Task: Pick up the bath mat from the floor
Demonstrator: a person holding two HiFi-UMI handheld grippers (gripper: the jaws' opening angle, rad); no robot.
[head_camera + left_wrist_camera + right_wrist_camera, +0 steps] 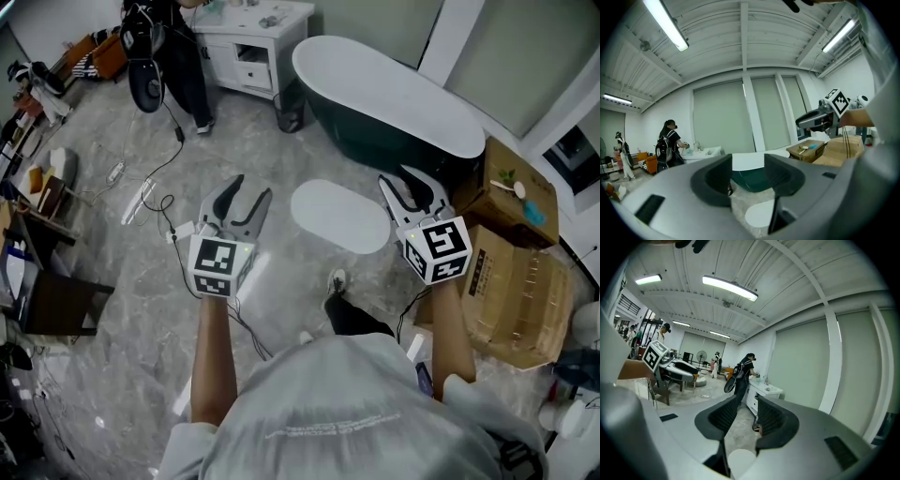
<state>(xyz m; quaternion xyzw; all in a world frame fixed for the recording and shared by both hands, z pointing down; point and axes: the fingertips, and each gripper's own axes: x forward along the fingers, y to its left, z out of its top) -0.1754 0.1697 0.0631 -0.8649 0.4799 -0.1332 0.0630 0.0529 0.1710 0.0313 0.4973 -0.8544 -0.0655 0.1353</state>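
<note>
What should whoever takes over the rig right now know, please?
Left tongs: open, empty, held above the floor.
Right tongs: open, empty.
The white oval bath mat lies flat on the floor beside the bathtub, ahead of and between both tongs.
Done: nothing gripped yet.
Left: lower to the mat, grip an edge and lift it.

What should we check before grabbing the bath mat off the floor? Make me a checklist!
1. The mat is in sight, flat on the floor by the tub: ok.
2. Nothing lies on the mat: ok.
3. The left gripper is open and empty: ok.
4. The right gripper is open and empty: ok.
5. Both are down at the mat: not ok, they hover short of it.
</note>
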